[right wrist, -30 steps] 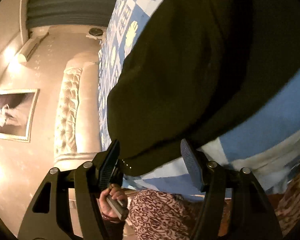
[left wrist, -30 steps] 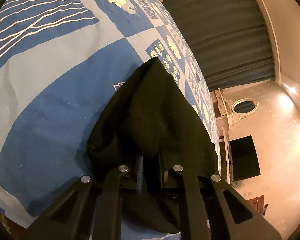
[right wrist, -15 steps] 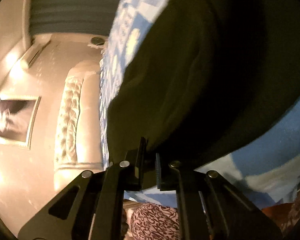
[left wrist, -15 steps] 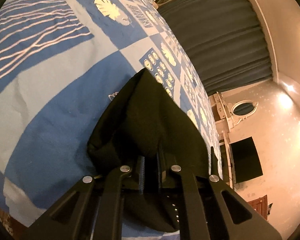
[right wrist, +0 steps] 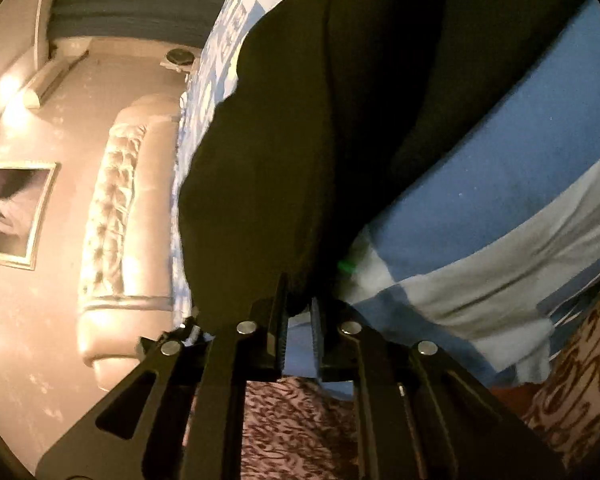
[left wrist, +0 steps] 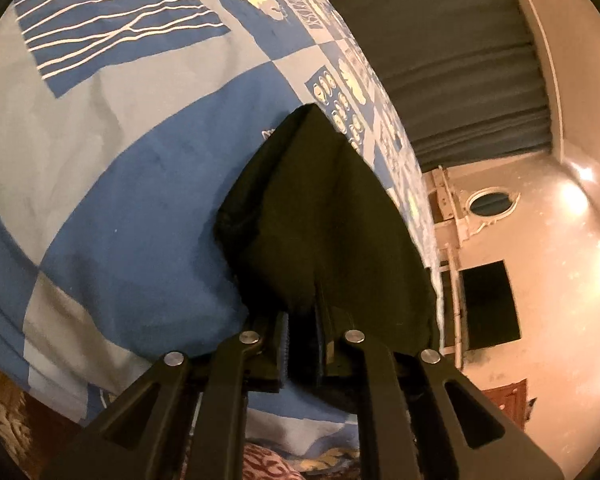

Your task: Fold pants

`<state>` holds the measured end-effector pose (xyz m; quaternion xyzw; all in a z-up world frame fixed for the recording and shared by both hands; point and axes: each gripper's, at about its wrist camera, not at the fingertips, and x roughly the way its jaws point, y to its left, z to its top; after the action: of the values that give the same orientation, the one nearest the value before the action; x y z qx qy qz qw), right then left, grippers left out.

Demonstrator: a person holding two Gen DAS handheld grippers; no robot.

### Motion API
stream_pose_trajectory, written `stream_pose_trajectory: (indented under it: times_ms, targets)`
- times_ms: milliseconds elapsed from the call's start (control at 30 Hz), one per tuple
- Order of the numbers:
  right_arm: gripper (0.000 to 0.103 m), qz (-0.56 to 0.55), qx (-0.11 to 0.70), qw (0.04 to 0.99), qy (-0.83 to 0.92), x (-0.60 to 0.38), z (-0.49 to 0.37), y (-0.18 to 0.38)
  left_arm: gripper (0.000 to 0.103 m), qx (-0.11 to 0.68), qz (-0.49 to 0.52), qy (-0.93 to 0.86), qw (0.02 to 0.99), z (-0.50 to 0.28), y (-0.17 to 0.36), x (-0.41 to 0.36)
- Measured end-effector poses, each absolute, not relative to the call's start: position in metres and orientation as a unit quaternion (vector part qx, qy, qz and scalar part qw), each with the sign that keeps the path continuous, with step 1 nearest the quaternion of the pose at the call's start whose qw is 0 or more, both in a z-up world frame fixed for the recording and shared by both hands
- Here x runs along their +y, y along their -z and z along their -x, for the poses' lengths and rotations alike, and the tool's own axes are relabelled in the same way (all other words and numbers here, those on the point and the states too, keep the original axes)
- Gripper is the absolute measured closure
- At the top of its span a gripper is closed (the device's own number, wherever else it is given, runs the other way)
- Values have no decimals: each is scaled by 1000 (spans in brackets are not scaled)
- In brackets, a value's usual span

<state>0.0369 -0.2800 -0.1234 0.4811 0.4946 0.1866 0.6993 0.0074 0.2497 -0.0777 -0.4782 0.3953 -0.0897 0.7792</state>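
Black pants (left wrist: pixel 324 216) on blue bedspread (left wrist: pixel 120 200), edge clenched in left hand-held gripper (left wrist: pixel 302 344), right hand-held gripper (right wrist: pixel 299 320) opening, fabric between

Pants (right wrist: pixel 340 120) cut off at top edge.

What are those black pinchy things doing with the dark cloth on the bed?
A person is folding black pants on a bed with a blue patterned bedspread, holding a pair of tongs in each hand. The left tongs are clamped on one edge of the pants. The right tongs pinch another edge near the side of the bed, their jaws just starting to ease apart. The pants are bunched up, so the fold is not finished yet.
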Motion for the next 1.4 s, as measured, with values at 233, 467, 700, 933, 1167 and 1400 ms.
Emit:
stream_pose_trajectory:
  times_ms: [233,467,700,933,1167,1400]
  targets:
    - [70,-479,488,704,-193,-282,-31,118,82,368,514,65,772,14,74,262]
    - [58,-485,485,699,-203,-277,-33,116,67,362,531,41,765,-1,84,273]
    - [50,-492,481,695,-209,-278,-32,114,32,369,501,70,780,-46,77,252]
    - [43,-496,481,693,-206,-279,-33,109,83,384,467,69,794,-52,79,248]
    - [39,-480,466,719,-189,-300,-35,87,85,371,465,39,803,-30,63,272]
    - [38,-473,430,761,-111,-384,-48,62,85,365,508,12,780,-11,86,299]
